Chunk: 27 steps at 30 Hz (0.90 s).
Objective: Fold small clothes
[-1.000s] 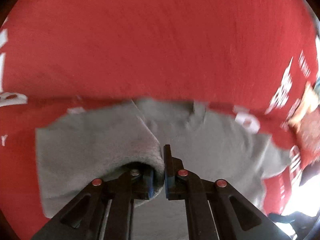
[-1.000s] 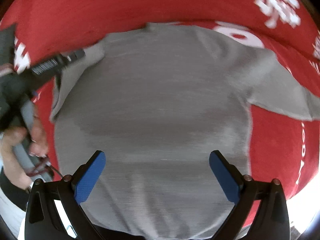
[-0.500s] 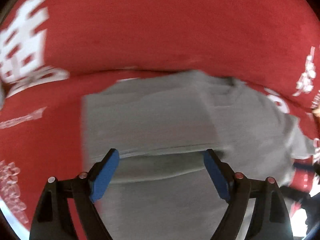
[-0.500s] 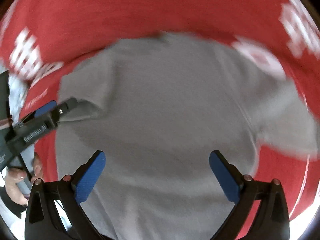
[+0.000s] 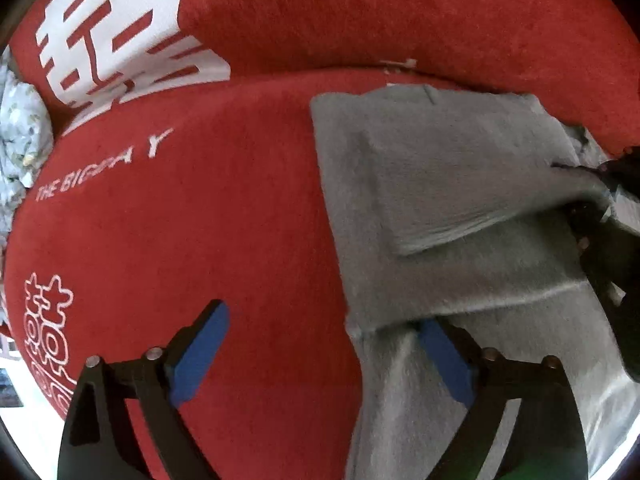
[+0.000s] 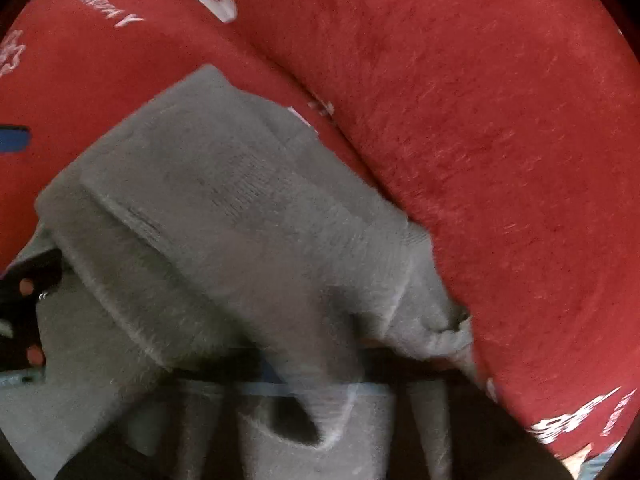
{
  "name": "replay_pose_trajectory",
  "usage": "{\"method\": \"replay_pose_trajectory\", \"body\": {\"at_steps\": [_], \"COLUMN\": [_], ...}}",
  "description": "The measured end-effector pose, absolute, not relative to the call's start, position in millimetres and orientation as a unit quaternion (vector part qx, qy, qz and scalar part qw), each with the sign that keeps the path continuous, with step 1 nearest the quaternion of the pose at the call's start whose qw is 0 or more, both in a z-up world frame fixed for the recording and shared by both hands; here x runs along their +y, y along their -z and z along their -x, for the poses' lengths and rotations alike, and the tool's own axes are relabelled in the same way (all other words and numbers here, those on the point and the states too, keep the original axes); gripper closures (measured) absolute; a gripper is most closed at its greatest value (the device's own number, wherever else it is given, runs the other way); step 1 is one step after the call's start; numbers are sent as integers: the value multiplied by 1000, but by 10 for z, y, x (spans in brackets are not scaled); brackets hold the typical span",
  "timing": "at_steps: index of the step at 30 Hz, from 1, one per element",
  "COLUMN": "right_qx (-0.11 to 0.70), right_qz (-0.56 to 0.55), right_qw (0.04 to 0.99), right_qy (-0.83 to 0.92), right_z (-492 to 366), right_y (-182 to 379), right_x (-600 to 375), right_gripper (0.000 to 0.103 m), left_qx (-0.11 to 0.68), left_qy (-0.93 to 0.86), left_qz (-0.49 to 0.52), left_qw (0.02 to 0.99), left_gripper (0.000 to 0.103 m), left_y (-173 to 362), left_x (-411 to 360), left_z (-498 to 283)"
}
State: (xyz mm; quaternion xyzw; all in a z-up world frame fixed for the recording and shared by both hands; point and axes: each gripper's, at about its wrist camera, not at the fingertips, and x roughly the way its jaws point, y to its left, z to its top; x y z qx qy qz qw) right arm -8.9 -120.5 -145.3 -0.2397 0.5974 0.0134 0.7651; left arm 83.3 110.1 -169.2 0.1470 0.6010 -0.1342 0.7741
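A small grey knit garment lies partly folded on a red cloth with white print. My left gripper hangs over the garment's left edge with its jaws opening. Its right pad is above the grey fabric, its left pad above bare red cloth, and nothing is pinched. In the right wrist view the garment fills the middle and drapes over my right gripper, whose fingers are mostly hidden and shut on a bunched fold. The right gripper also shows dark at the garment's right side.
A raised fold of the red cloth runs behind the garment. A crumpled blue-white patterned fabric lies at the far left. The left gripper's black frame enters the right wrist view at its left edge.
The left gripper let go of the grey fabric, opened wide and moved to the garment's left edge. The right gripper rolled, swept across and went from wide open to shut, with cloth now bunched over it.
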Motion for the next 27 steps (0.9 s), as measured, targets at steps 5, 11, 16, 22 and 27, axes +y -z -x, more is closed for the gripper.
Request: {"method": "replay_pose_trajectory", "body": {"at_steps": [5,11,16,22,27], "right_qx": [540,494,450,425,400], "right_qz": [-85,-431,-575,-577,-623], "right_qw": [835,733,655,656,620], "right_qy": [66,181,193,235,261], "right_z": [294,1158,1619,1699,1817], "right_y": [835,1219,1632,1519,1592], "right_x": [-2083,-3204,-3575,-3814,-3902], "right_gripper": [97,94,73,54,54], "left_qx": [611,611,617,633,633], "left_qy": [137,137,134,152,163], "left_qz": [-120,-124,-130,-126,-83], "left_qw": [770,770,764,748,752], "left_gripper": [7,7,7,7,7], "left_y": [1741,1749,1712,1479,1254], "left_x": [1143,1106,1114,1259,1334], "left_z": [-893,-902,-944,-867,-1079]}}
